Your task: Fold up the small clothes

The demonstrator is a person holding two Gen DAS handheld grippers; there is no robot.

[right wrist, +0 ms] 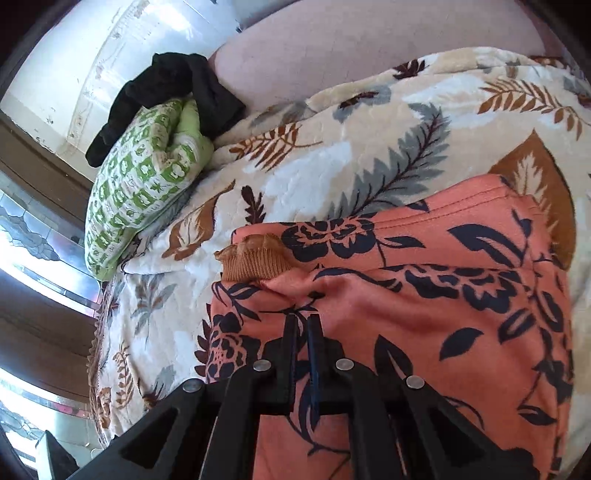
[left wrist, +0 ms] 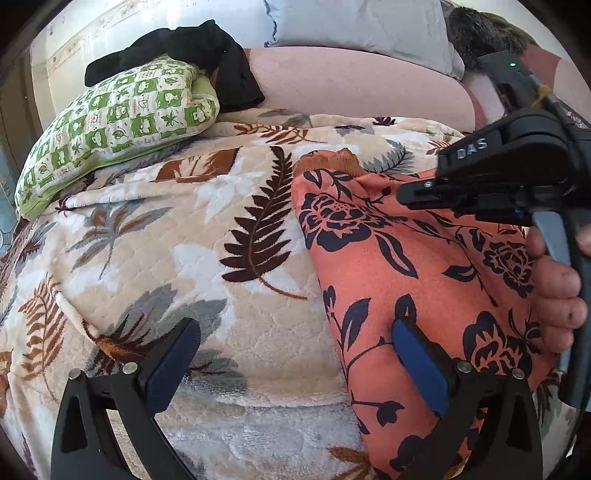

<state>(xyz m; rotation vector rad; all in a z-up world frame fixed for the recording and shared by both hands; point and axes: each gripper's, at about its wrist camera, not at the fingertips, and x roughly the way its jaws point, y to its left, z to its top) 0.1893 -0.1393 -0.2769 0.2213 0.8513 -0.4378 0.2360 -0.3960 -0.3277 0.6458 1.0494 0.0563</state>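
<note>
An orange garment with a dark flower print (left wrist: pixel 417 280) lies on the leaf-patterned blanket (left wrist: pixel 192 229), a brown ribbed cuff (left wrist: pixel 328 160) at its far end. My left gripper (left wrist: pixel 295 343) is open, its right finger (left wrist: pixel 417 362) over the garment's left edge. My right gripper (left wrist: pixel 406 195) comes in from the right above the garment. In the right wrist view the right gripper (right wrist: pixel 303 317) is shut on a fold of the orange garment (right wrist: pixel 424 295) just below the cuff (right wrist: pixel 255 258).
A green-and-white patterned pillow (left wrist: pixel 118 125) lies at the back left with a black garment (left wrist: pixel 192 51) draped on it. A pink cushion (left wrist: pixel 354 85) and a grey pillow (left wrist: pixel 365 26) stand at the back. The bed's left edge (right wrist: pixel 96 332) drops off by a window.
</note>
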